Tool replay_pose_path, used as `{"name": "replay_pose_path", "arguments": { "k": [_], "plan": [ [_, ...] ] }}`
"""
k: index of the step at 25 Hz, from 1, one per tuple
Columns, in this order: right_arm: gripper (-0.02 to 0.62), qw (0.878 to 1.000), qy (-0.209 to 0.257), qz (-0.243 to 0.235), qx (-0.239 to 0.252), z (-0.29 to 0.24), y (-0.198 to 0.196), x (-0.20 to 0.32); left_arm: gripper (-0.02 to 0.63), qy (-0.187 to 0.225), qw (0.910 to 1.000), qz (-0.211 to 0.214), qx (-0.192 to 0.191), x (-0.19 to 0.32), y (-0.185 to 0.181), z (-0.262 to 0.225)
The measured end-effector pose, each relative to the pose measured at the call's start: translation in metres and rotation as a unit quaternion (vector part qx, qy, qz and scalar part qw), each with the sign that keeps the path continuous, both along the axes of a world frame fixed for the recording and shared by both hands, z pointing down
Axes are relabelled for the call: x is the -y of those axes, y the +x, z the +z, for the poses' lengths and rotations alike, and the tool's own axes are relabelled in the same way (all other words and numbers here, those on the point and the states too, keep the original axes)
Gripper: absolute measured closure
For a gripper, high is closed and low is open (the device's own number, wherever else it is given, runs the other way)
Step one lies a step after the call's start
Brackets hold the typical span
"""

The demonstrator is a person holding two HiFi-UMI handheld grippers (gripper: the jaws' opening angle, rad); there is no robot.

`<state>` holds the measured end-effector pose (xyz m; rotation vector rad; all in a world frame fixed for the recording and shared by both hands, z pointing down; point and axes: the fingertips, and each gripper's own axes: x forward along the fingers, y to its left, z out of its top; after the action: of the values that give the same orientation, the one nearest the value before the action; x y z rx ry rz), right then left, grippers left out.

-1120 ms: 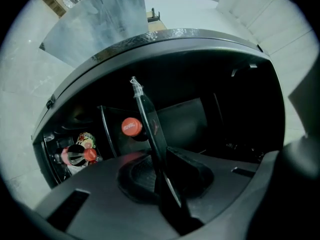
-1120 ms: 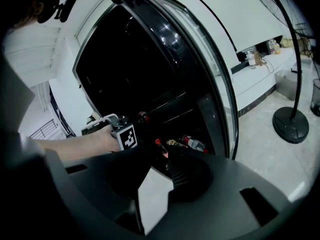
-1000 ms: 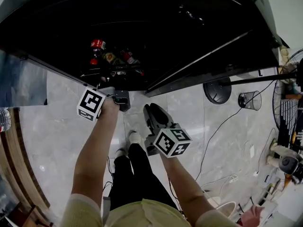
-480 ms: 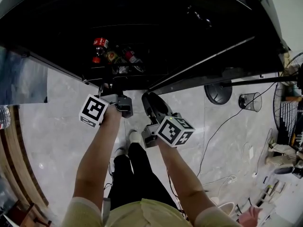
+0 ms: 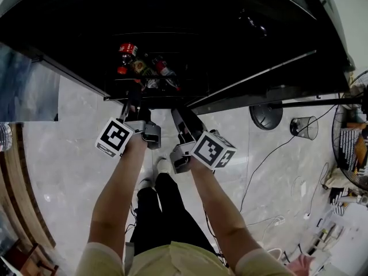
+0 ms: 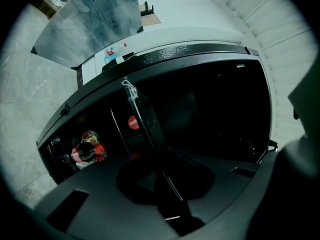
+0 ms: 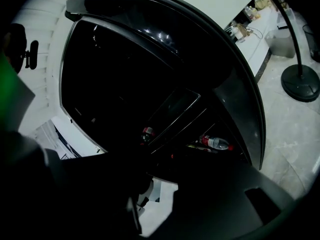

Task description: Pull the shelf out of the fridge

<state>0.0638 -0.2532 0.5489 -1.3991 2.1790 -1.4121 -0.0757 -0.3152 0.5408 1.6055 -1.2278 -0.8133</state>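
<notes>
Shelf (image 5: 161, 100): it sits low in the open fridge (image 5: 230, 16), with its front rim at the fridge's mouth, facing me.
Left gripper (image 5: 133, 98): it is at the fridge's mouth, on the left part of that rim. The jaws are nearly together and, as I read my left gripper view, clamped on the thin rim that runs down into their gap.
Load: bottles (image 5: 138, 68) lie on the shelf just inside the fridge, behind my left gripper.
Right gripper (image 5: 181, 115): it hovers just outside the fridge's mouth, beside the left one. Its jaws have just been opening and now stand wide apart, with only floor between them, and they grip nothing.
Handling: I judge the shelf to be a stiff, flat panel with a smooth, narrow rim, possibly glass and so breakable. It will be heavier on the side with the bottles, and round bottles may roll when it moves.
Where to hold: the front rim, one gripper toward each end. My right gripper belongs on the free right part.
Risk: pulling from one side could skew the shelf in the fridge's runners, and it could tip once it clears them.
</notes>
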Motion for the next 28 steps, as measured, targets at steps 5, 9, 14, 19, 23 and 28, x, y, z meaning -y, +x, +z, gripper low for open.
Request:
{"name": "replay_pose_path", "arguments": {
  "k": [5, 9, 14, 19, 23, 28],
  "plan": [
    [0.446, 0.998, -0.006, 0.023, 0.063, -0.005, -0.004, 0.011, 0.555, -0.004, 0.9998, 0.017, 0.005, 0.0, 0.001, 0.0],
    [0.443, 0.996, -0.008, 0.032, 0.088, -0.007, -0.009, 0.02, 0.555, -0.005, 0.9994, 0.034, 0.007, -0.001, 0.002, 0.0],
    [0.44, 0.991, -0.021, 0.053, 0.121, -0.002, -0.007, 0.033, 0.554, 0.002, 0.9984, 0.053, 0.019, -0.001, 0.001, -0.001],
    [0.44, 0.988, -0.028, 0.069, 0.136, 0.004, -0.006, 0.046, 0.554, 0.004, 0.9981, 0.057, 0.026, -0.001, 0.001, -0.001],
    [0.442, 0.986, -0.032, 0.083, 0.143, 0.006, -0.003, 0.052, 0.555, -0.006, 0.9982, 0.054, 0.024, -0.004, -0.001, 0.0],
    [0.45, 0.984, -0.032, 0.102, 0.146, 0.007, 0.008, 0.058, 0.554, -0.006, 0.9981, 0.057, 0.024, -0.01, -0.004, 0.001]
  ]
}}
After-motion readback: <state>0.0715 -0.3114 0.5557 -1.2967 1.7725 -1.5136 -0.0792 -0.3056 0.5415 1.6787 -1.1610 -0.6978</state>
